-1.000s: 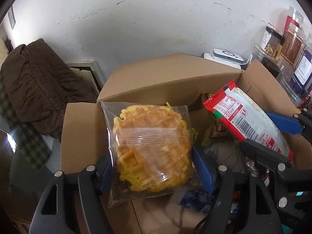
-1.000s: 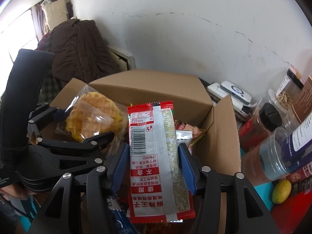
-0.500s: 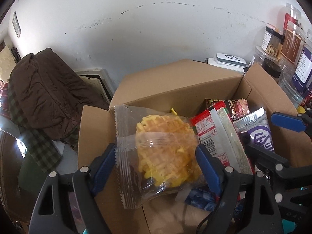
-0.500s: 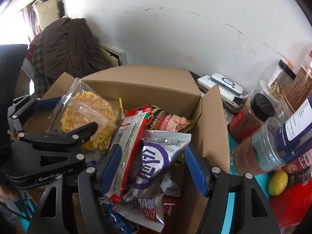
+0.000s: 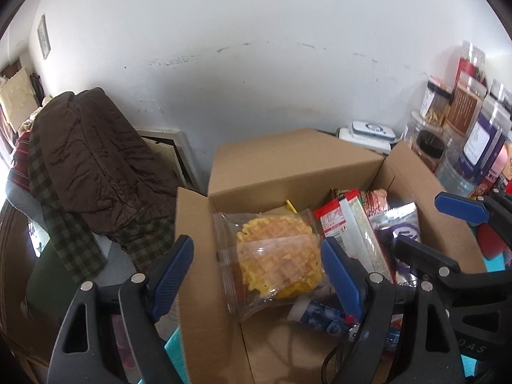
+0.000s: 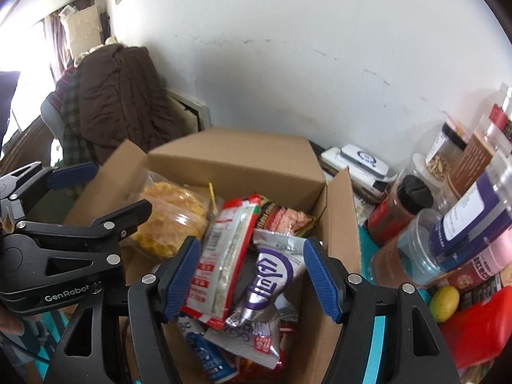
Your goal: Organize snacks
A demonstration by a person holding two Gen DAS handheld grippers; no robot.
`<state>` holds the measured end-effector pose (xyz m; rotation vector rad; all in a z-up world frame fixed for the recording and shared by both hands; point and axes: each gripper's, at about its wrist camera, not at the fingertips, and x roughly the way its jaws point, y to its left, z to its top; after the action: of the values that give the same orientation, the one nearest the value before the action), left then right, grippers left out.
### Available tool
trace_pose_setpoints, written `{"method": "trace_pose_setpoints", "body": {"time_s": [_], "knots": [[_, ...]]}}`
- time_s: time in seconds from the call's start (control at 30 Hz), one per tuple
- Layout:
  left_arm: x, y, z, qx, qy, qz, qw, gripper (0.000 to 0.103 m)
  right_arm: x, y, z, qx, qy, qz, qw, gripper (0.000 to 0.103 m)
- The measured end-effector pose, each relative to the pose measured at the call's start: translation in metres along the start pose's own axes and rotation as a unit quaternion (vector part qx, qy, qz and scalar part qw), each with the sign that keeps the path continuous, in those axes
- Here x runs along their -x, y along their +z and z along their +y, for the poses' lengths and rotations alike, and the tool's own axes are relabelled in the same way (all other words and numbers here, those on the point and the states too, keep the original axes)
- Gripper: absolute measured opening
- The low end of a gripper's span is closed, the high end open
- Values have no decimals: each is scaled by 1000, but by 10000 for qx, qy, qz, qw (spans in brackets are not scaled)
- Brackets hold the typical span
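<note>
"GenRobot" is being read in white on the black body of the left hand-held gripper (image 6: 105, 192), as seen from the right wrist view. A barcode is being shown on the red-and-white packet (image 6: 220, 256); its other print is too small to be read. A large purple-and-white logo is being displayed on the silver pouch (image 6: 272, 275), with bold letters lower down that cannot be made out. Labels on the jars (image 6: 460, 224) at the right are being seen but not resolved.

The waffle (image 5: 275, 256), in a clear bag, is being seen lying inside the open box (image 5: 288, 166), at its left side, against the red-and-white packet. Both are resting loose among the other snacks; the silver pouch is lying just right of the packet.

The left hand-held gripper (image 5: 256, 265) is being held spread above the box's left wall, pointed steeply downward; its jaws have just been opening, and the waffle is being seen between them but untouched by the blue pads (image 5: 339, 275). The right hand-held gripper (image 6: 252, 275) is likewise being held apart and tilted down over the box; its jaws have just been opening, with the packet and pouch showing below them, gripped by neither pad. A brown coat (image 5: 89, 153) is being seen draped over a chair at the left.
</note>
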<state>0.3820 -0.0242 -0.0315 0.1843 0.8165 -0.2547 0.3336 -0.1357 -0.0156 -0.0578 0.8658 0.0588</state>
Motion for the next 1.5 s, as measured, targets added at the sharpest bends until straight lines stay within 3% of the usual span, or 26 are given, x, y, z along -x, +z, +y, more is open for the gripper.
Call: {"method": "trace_pose_setpoints", "body": {"time_s": [0.4,0.8,1.0,1.17,1.33,1.5], "knots": [[62,10,9,111,-11,-540,9985,82,61,11,7,40,-65,-748,9972,68],[148,-5,9,257,-28,-1146,9931,82,142,-3,18,181,-107,-1511,9883,68],[191,-24,4,237,35,-1431,9894,82,181,-22,24,228,-178,-1778,9837,68],[220,-44,-4,218,43,-1580,9872,83,213,-46,26,202,-146,-2063,9782,75],[248,-67,-16,212,37,-1803,9834,97,238,-71,25,174,-119,-2208,9751,82],[272,-94,-27,242,98,-1978,9799,98,254,-98,22,100,-8,-2247,9744,82]]}}
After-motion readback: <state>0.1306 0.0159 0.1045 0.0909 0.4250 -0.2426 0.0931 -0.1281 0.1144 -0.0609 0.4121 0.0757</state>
